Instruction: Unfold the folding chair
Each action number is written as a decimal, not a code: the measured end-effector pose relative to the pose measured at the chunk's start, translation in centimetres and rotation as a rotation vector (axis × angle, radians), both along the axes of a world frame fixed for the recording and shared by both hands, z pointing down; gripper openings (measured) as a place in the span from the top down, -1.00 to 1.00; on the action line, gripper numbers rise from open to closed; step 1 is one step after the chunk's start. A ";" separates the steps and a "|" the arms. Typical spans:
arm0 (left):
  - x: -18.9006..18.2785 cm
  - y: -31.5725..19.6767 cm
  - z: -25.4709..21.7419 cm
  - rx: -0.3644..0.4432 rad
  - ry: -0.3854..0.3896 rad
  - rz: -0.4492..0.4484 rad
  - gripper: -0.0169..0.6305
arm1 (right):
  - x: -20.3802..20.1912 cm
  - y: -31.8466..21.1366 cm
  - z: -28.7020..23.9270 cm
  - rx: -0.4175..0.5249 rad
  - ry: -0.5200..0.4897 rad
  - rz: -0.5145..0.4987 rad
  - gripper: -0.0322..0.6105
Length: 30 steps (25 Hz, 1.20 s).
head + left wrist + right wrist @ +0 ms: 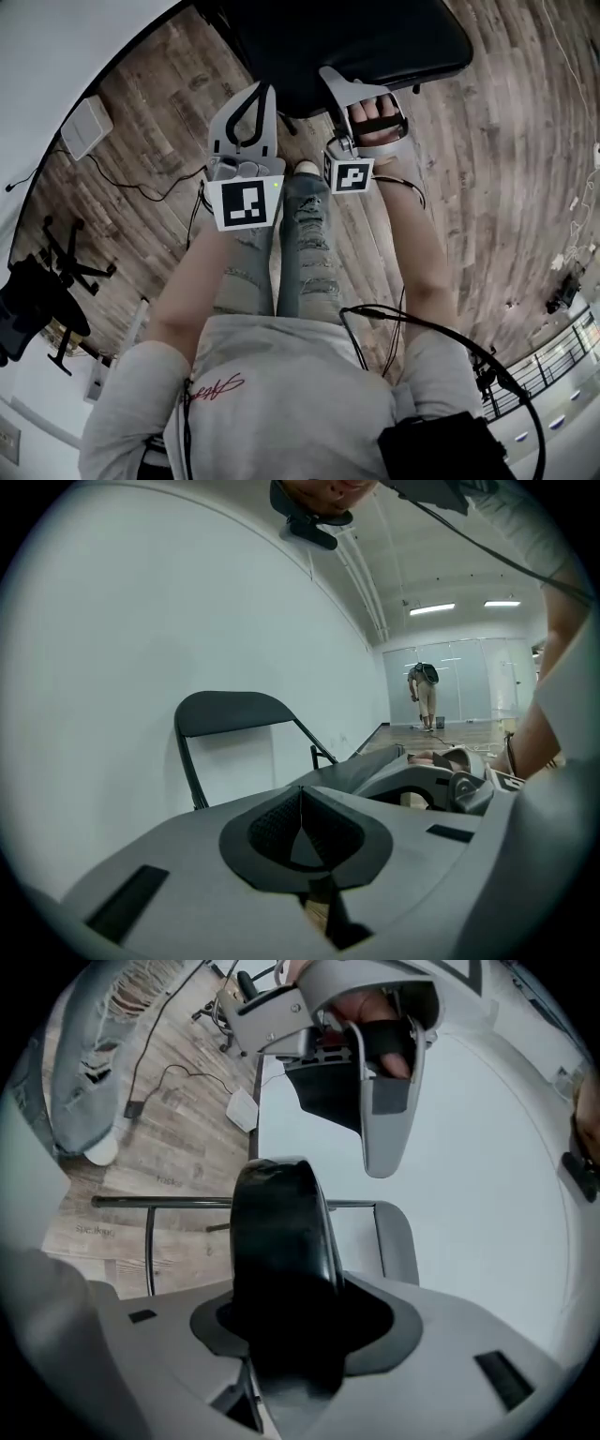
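Head view, looking steeply down: a person in torn jeans stands on a wooden floor with 2 grippers held out ahead. The chair is at the far edge of the picture, close to the white wall at far left. Its black seat shows its broad face to the camera. The right gripper, with a hand in its handle, reaches the near edge of the seat. The left gripper is just left of it, its tip near the same edge. A white box with a cable lies on the floor at left. A black office chair stands at near left.

Left gripper view: the left gripper has its jaws pressed together with nothing between them. Beyond it the chair's backrest stands upright against the wall. Another person is far off at right.

Right gripper view: the right gripper has its jaws spread about the black edge of the seat, which stands between them. A metal tube of the chair frame runs across behind the seat.
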State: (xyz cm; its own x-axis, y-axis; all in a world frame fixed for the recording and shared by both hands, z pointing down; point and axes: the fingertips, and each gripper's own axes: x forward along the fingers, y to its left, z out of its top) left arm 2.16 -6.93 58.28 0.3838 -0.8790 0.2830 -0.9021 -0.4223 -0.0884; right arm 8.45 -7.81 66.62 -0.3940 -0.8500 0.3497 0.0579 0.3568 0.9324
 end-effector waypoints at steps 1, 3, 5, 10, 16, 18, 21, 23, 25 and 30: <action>0.3 0.6 0.7 -0.004 -0.010 0.020 0.90 | 0.3 0.3 0.5 0.009 -0.002 0.014 0.22; 1.3 1.8 2.3 -0.015 -0.017 0.061 0.90 | 0.8 1.1 1.3 0.027 -0.012 0.036 0.21; 2.2 3.3 4.0 -0.039 -0.009 0.093 0.90 | 1.3 2.0 2.1 0.048 -0.028 0.051 0.21; 4.2 5.9 6.0 -0.020 0.011 0.189 0.90 | 2.7 5.3 4.0 0.077 -0.030 0.093 0.20; 5.8 6.8 8.5 -0.033 0.021 0.232 0.90 | 5.0 8.5 8.0 0.078 -0.024 0.120 0.14; 6.9 7.5 9.4 -0.031 0.024 0.267 0.90 | 5.6 9.6 9.2 0.072 -0.020 0.139 0.11; 8.7 8.8 10.1 -0.004 0.018 0.336 0.90 | 6.0 11.2 10.6 0.069 -0.019 0.157 0.09; 9.6 9.2 10.5 0.021 0.011 0.370 0.90 | 6.1 11.8 11.3 0.070 -0.023 0.159 0.08; 10.2 9.6 11.4 0.020 0.002 0.388 0.90 | 6.3 12.4 12.0 0.069 -0.027 0.162 0.07; 11.1 10.2 12.2 0.067 -0.030 0.416 0.90 | 6.9 12.9 12.7 0.086 -0.059 0.176 0.06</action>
